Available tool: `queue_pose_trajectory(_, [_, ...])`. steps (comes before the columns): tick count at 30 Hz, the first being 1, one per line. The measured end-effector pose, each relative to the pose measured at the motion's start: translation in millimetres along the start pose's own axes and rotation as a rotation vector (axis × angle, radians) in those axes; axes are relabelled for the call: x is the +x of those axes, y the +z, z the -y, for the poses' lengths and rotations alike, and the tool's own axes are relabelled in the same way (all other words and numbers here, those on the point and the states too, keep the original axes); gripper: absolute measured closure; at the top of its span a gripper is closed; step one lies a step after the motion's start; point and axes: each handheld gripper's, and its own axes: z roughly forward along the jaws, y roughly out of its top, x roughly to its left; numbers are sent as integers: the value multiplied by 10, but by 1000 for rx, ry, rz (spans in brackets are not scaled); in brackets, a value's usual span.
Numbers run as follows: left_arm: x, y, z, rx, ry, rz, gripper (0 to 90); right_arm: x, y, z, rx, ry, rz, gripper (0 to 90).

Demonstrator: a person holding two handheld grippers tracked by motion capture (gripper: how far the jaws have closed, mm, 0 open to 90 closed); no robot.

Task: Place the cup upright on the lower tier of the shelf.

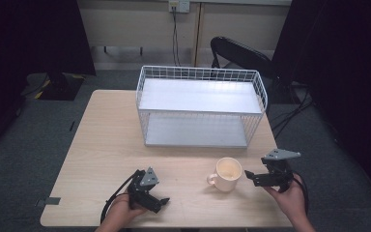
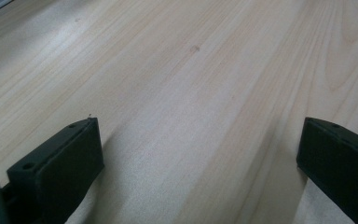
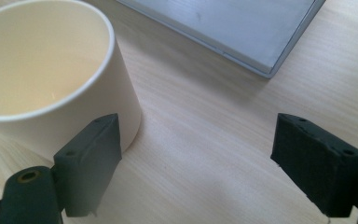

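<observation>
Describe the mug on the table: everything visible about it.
The mug is cream-coloured with a smooth, glossy surface that looks ceramic. It stands upright on the wooden table, mouth up and empty, its handle pointing toward the person's left. It sits in front of the white wire rack, near the table's front edge. The right tongs are open beside it; in the right gripper view one jaw lies close against the wall of the mug, though contact cannot be confirmed.

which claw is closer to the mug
The right claw, open beside the cream mug on the side away from its handle. The left claw sits farther off over bare table.
</observation>
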Motion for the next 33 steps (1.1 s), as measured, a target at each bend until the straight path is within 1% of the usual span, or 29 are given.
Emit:
queue_pose_trajectory(7, [0, 0, 0, 0, 0, 0, 0, -15, -32, -87, -6, -5, 2, 149])
queue_pose_trajectory(8, [0, 0, 0, 0, 0, 0, 0, -17, -43, -116, -9, 0, 0, 148])
queue_pose_trajectory(13, [0, 0, 0, 0, 0, 0, 0, -4, -52, -169, -20, -3, -4, 148])
queue_pose_trajectory(15, [0, 0, 0, 0, 0, 0, 0, 22, -58, -220, -25, -8, -7, 148])
queue_pose_trajectory(21, [0, 0, 0, 0, 0, 0, 0, 67, -59, -290, -27, -14, -13, 148])
queue_pose_trajectory(23, [0, 0, 0, 0, 0, 0, 0, 93, -56, -331, -32, -24, -16, 148])
queue_pose_trajectory(28, [0, 0, 0, 0, 0, 0, 0, 124, -44, -370, -32, -31, -22, 148])
queue_pose_trajectory(33, [0, 0, 0, 0, 0, 0, 0, 173, 3, -393, -32, -29, -43, 151])
